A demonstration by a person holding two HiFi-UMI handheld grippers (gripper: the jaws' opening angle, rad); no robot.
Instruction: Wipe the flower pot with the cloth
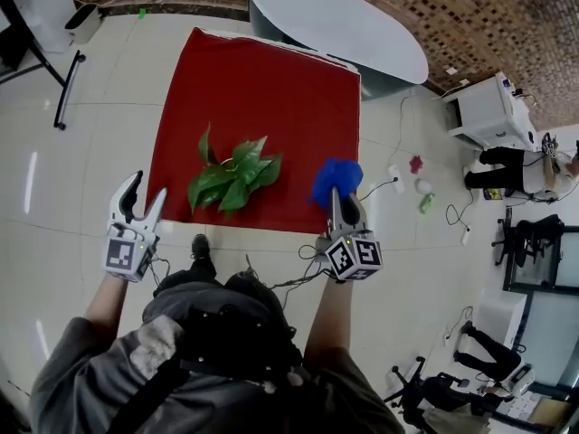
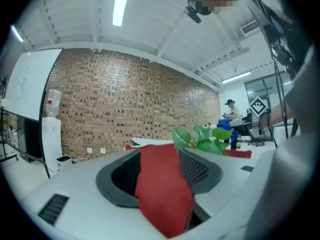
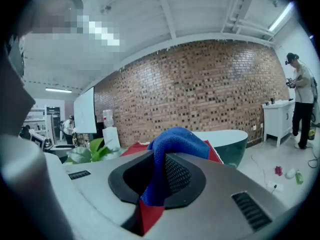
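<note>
Most of the blue cloth (image 1: 336,179) bulges loose past the right tongs (image 1: 336,199), so a firm wipe could drag it free. The leaves (image 1: 232,174) hide the flower pot from above, so a blind sweep might tip it on the red surface (image 1: 271,89). The right tongs pinch the cloth. The left tongs (image 1: 149,188) stand spread and empty, and the plant sits ahead between the two.

The green leafy plant (image 1: 233,174) stands on the red-covered square table (image 1: 271,89); the blue fabric cloth (image 1: 336,181) is right of the plant.
</note>
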